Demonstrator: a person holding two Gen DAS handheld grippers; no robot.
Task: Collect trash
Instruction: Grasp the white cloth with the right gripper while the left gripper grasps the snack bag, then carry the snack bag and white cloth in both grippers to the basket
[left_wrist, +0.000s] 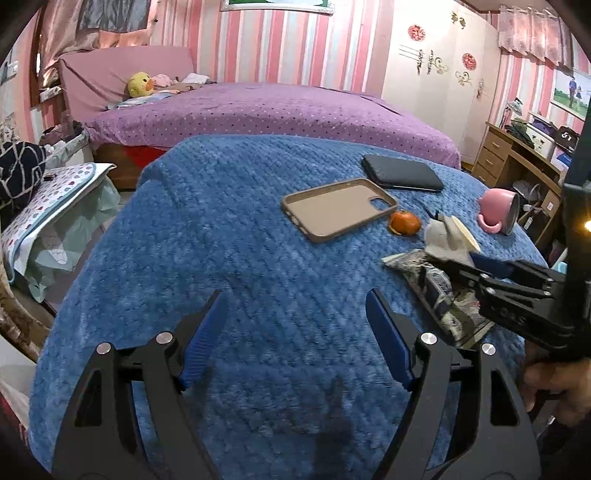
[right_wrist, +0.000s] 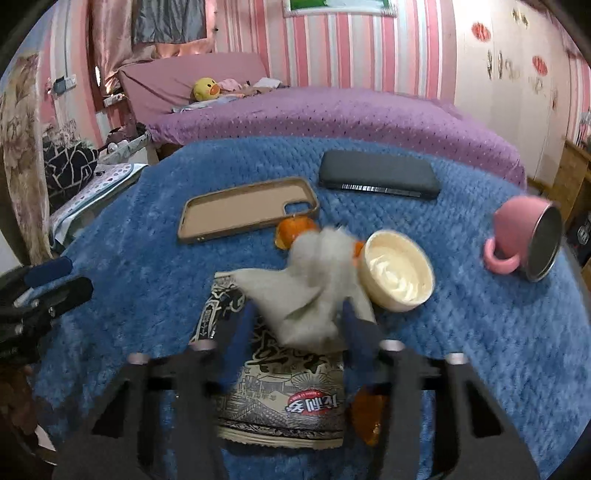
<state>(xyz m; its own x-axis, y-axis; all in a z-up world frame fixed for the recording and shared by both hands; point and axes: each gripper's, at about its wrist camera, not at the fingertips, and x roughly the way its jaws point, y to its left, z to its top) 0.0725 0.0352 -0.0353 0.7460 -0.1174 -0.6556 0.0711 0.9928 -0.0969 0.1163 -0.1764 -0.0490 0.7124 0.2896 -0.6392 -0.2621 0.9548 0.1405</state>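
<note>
Hovering wide and empty over the blue blanket (left_wrist: 258, 258), the left tongs (left_wrist: 295, 339) sit well short of the snack wrapper (left_wrist: 436, 291), where the right tongs (left_wrist: 476, 266) reach in. From the right wrist, those tongs straddle the crumpled tissue (right_wrist: 314, 291) on the wrapper; blur hides whether they pinch it. A careless pull could tip the cream bowl (right_wrist: 397, 271) touching the tissue.

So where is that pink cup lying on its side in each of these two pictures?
Left wrist view: the pink cup lies far right, at the edge of the blue blanket, right of the orange peel.
Right wrist view: the pink cup lies at the right, beyond the cream tub, its steel mouth toward the right edge.
Shared landmark: the brown phone case, left of the cup in both.
</note>
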